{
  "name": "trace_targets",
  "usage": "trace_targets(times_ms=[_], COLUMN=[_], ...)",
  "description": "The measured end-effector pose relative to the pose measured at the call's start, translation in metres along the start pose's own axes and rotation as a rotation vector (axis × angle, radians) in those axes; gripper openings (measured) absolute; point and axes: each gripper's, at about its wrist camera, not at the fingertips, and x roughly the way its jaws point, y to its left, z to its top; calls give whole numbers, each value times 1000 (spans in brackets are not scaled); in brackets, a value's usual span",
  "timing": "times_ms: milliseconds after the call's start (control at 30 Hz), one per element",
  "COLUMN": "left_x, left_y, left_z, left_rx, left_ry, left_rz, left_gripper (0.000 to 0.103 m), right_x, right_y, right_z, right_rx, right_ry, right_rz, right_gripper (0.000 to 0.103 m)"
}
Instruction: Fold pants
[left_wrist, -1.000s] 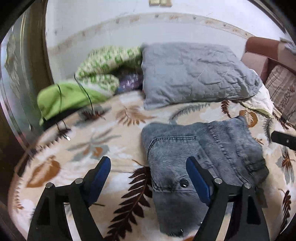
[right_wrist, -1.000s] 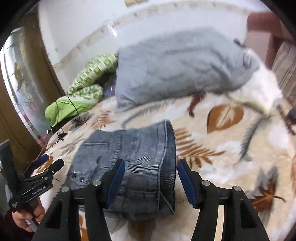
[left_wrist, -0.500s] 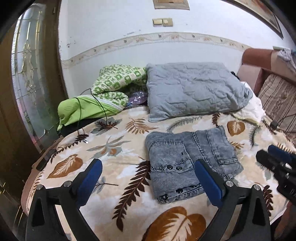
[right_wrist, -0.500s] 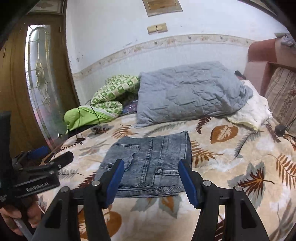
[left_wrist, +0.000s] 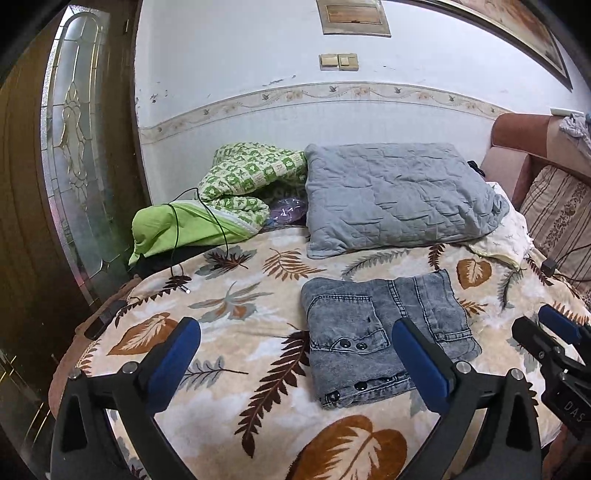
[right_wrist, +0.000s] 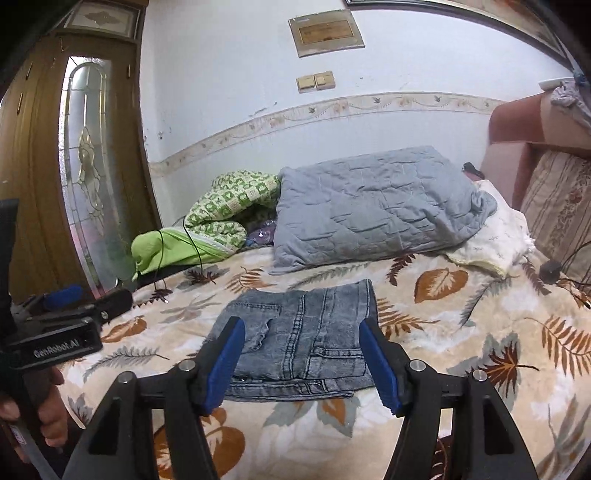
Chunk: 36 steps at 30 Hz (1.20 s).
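The grey-blue denim pants (left_wrist: 384, 332) lie folded into a compact rectangle on the leaf-patterned blanket (left_wrist: 236, 317); they also show in the right wrist view (right_wrist: 303, 339). My left gripper (left_wrist: 295, 354) is open and empty, held back above the blanket's near edge, left of the pants. My right gripper (right_wrist: 301, 354) is open and empty, held back in front of the pants. Neither touches the cloth. The right gripper shows at the right edge of the left wrist view (left_wrist: 554, 343), and the left gripper at the left edge of the right wrist view (right_wrist: 66, 314).
A grey quilted pillow (left_wrist: 399, 199) lies behind the pants. Green bedding (left_wrist: 207, 218) with a black cable (left_wrist: 177, 236) is at the back left. A wooden door with glass (left_wrist: 70, 166) stands left. A headboard and striped cushion (left_wrist: 554, 214) are on the right.
Both grippers have pulled back and up from the folded pants, so the whole bed comes into view. The pants lie still.
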Motion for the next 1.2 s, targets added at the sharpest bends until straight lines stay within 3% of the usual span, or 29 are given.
trace_targets(times_ms=[400,1200], left_x=[20,29], left_y=[7,10], left_z=[-8,-15], left_rx=[-27,-7], left_ry=[67,72], left_rz=[32,12], left_gripper=[103,103], right_x=[12,25], right_y=[3,10], right_z=[-6,-13], right_rx=[-28,-63], right_ry=[39,92], right_rz=[5,12], right_gripper=[68,68])
